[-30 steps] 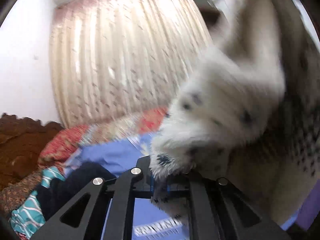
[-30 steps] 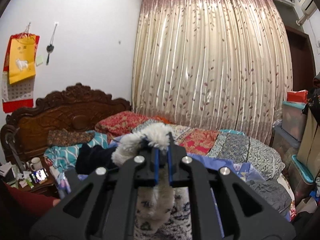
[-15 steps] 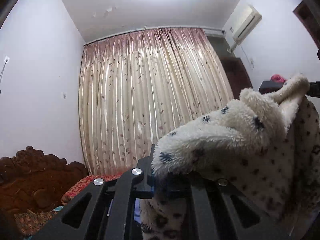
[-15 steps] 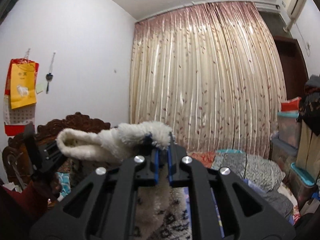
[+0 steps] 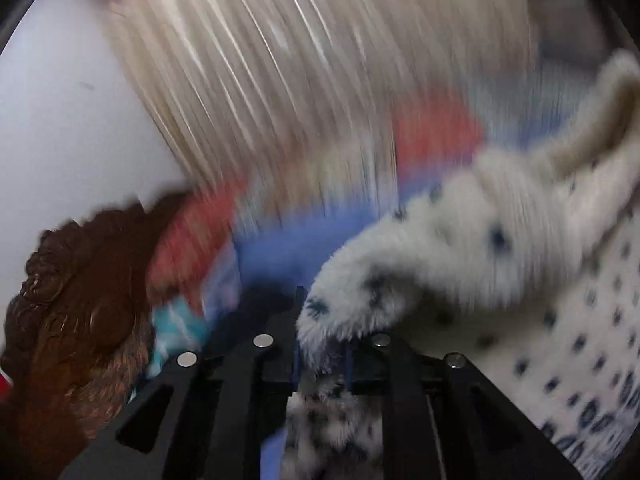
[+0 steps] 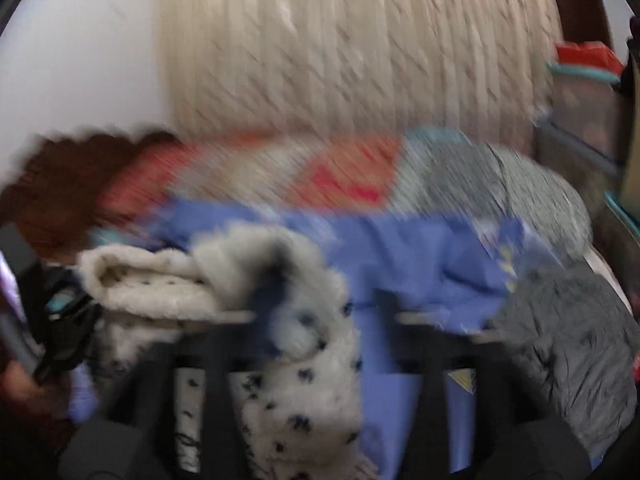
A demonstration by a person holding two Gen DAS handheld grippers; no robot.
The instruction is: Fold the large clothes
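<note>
A fluffy white fleece garment with dark spots (image 5: pixel 460 248) fills the right of the left wrist view. My left gripper (image 5: pixel 322 356) is shut on its edge, and the cloth bulges over the fingers. In the right wrist view the same garment (image 6: pixel 304 344) hangs down across my right gripper (image 6: pixel 320 320), which is shut on it. The left gripper (image 6: pixel 52 320) shows at the left edge of that view, holding the garment's other end. Both views are heavily blurred by motion.
A bed with a blue sheet (image 6: pixel 420 264) and patchwork quilts (image 6: pixel 344 176) lies below. A carved wooden headboard (image 5: pixel 68 312) stands at left. A grey fuzzy blanket (image 6: pixel 568 344) lies at right. A cream curtain (image 6: pixel 352 40) hangs behind. Storage boxes (image 6: pixel 584 92) stand at far right.
Both grippers have swung down from high in the air toward the bed, carrying the garment. The views now show the bed instead of the ceiling and the curtain top.
</note>
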